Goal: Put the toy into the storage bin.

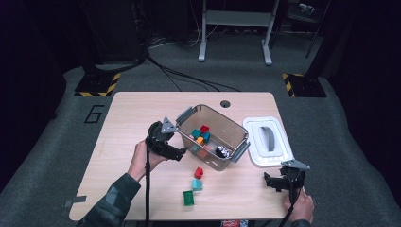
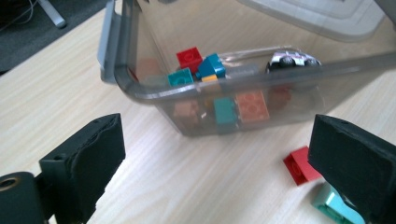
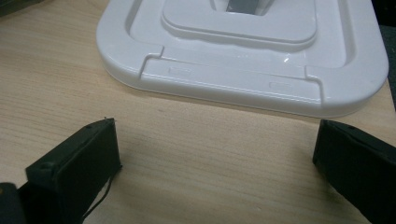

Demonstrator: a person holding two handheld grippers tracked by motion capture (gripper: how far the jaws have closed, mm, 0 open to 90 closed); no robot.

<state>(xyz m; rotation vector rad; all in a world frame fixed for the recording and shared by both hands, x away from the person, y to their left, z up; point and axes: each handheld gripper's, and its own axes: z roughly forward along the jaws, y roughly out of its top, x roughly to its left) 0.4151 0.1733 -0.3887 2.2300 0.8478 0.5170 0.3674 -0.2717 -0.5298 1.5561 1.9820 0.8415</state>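
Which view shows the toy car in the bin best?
The left gripper view: the toy car sits close and sharp against the clear bin's far wall, silver body and dark wheels visible. The high view shows it as a small dark-and-white blob.

You can read just one mark: a large dark digit "6" set on the grey carpeted floor, just left of the light wooden table.
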